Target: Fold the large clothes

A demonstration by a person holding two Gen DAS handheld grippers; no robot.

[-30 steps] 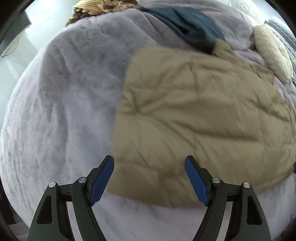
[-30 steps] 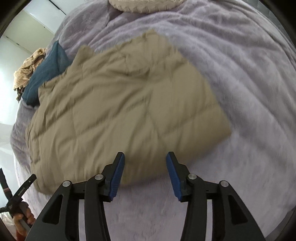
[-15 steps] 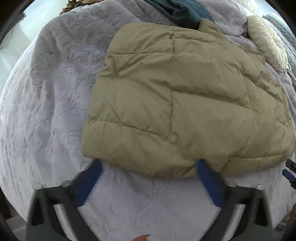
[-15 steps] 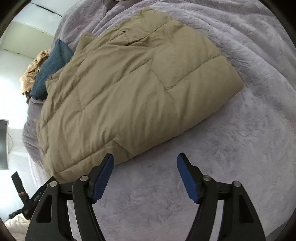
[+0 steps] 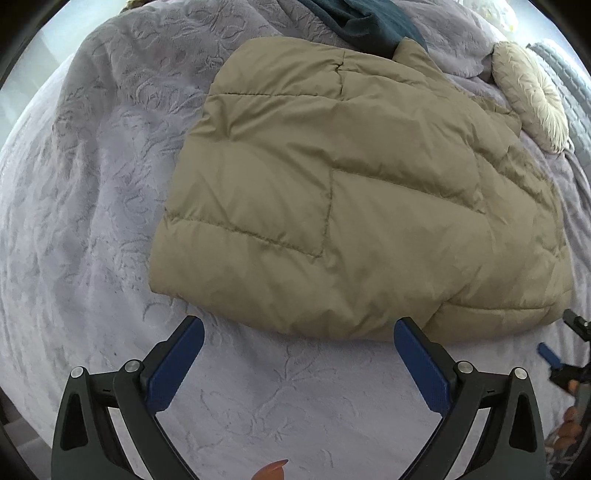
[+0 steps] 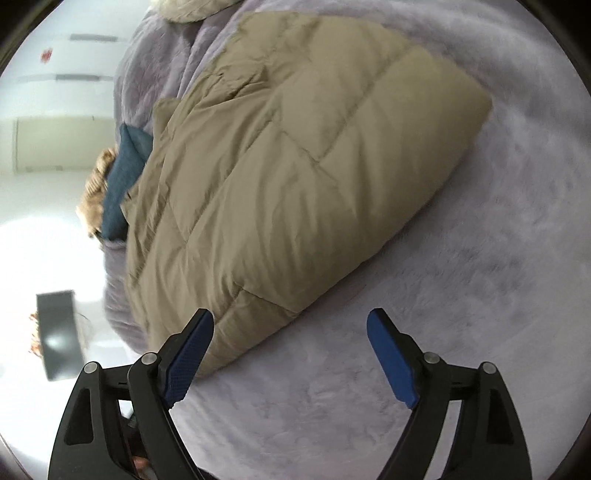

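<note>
Quilted tan jacket (image 5: 351,192) lies folded flat on the lilac bedspread (image 5: 92,206), its long axis running from the near left corner away toward the round cushion (image 5: 532,99) at far right. A teal garment (image 5: 362,22) peeks out beyond its far edge. Left gripper (image 5: 299,350) hovers just short of the near hem, jaws spread wide, empty. Right gripper (image 6: 290,343) likewise gapes open beside the jacket's corner (image 6: 229,343), holding nothing.

Both the left gripper (image 5: 298,352) and the right gripper (image 6: 290,349) share one build: matte black angular frames with triangular cut-outs, silver round screws at the pivots, and flat blue pads (image 5: 421,363) lining the jaws.
</note>
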